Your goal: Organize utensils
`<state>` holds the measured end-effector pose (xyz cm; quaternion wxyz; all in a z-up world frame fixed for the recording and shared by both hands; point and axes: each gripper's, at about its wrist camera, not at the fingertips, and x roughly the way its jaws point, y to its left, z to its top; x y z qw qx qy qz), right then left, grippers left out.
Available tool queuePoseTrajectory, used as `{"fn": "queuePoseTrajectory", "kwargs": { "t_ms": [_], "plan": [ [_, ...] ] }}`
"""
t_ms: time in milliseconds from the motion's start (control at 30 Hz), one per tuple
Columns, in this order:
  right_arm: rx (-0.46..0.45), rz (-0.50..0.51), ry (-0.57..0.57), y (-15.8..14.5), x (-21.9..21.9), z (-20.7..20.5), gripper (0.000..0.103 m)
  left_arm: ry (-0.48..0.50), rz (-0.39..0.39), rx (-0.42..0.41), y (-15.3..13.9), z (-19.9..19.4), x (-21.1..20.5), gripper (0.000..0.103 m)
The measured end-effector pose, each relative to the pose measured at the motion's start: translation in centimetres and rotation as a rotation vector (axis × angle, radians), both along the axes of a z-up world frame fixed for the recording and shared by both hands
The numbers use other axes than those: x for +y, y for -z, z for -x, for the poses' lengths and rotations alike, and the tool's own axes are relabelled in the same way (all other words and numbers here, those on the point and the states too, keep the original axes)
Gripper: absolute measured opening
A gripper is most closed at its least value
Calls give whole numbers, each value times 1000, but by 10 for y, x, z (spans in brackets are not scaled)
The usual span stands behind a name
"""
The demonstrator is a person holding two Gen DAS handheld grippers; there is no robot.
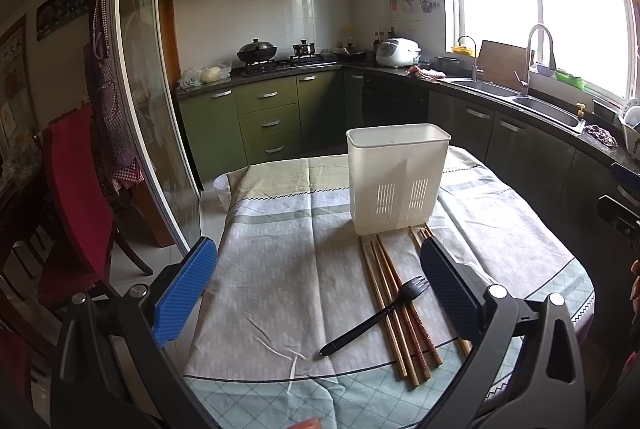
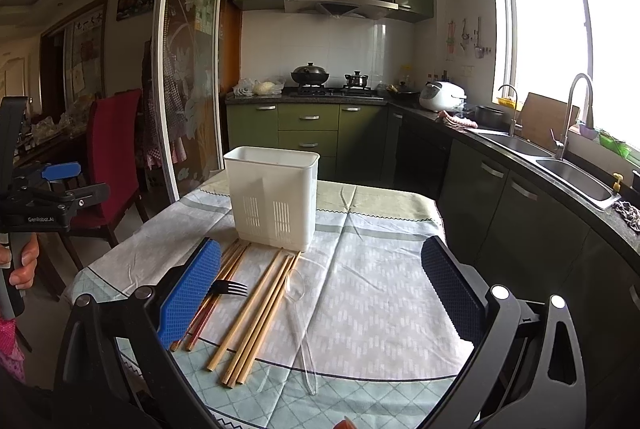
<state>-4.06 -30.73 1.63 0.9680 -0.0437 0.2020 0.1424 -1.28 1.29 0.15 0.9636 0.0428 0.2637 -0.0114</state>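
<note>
A white slotted utensil holder (image 1: 398, 177) (image 2: 272, 197) stands upright on the clothed table. In front of it lie several wooden chopsticks (image 1: 396, 305) (image 2: 256, 313), a black plastic fork (image 1: 372, 317) (image 2: 228, 287) across them, and a clear plastic spoon (image 2: 300, 317). My left gripper (image 1: 318, 261) is open and empty above the table, left of the chopsticks. My right gripper (image 2: 320, 261) is open and empty above the chopsticks and spoon. The left gripper also shows at the left edge of the right wrist view (image 2: 48, 189).
The table has a patterned cloth (image 1: 288, 269) (image 2: 380, 269). A red-covered chair (image 1: 76, 197) (image 2: 112, 149) and a glass sliding door (image 1: 152, 89) stand to the left. Green cabinets, a stove (image 1: 280, 59) and a sink counter (image 2: 560, 165) lie behind and to the right.
</note>
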Motion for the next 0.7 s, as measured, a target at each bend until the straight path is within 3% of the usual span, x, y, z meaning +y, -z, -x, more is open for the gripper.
{"fn": "queuePoseTrajectory", "kwargs": {
  "t_ms": [700],
  "plan": [
    [16,6,-6,3,0,-5,99,-9,2,-1,2,2,3,97]
  ]
}}
